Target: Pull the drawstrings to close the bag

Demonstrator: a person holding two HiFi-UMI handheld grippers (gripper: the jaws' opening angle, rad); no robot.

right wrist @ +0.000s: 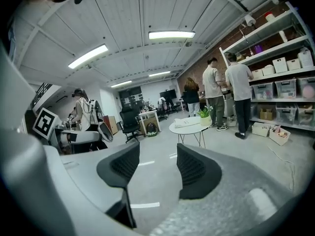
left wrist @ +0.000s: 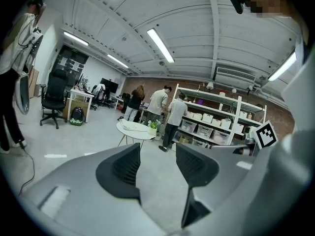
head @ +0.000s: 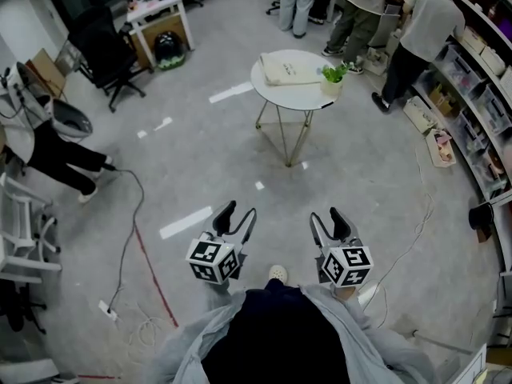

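A cream drawstring bag [head: 290, 68] lies flat on a round white table [head: 272, 93], far ahead of me across the grey floor. It shows small in the left gripper view as the bag [left wrist: 133, 126] and in the right gripper view as the bag [right wrist: 187, 122]. My left gripper [head: 238, 214] and right gripper [head: 326, 217] are held close to my body, side by side, well short of the table. Both point toward it. The left gripper [left wrist: 158, 154] stands open with only floor between its pads, and so does the right gripper [right wrist: 158, 154].
A small potted plant [head: 333, 78] stands on the table's right edge beside the bag. Several people stand at the shelves [head: 472, 94] on the right. A black office chair [head: 108, 50] and a person [head: 48, 146] are at the left. Cables [head: 128, 238] trail over the floor.
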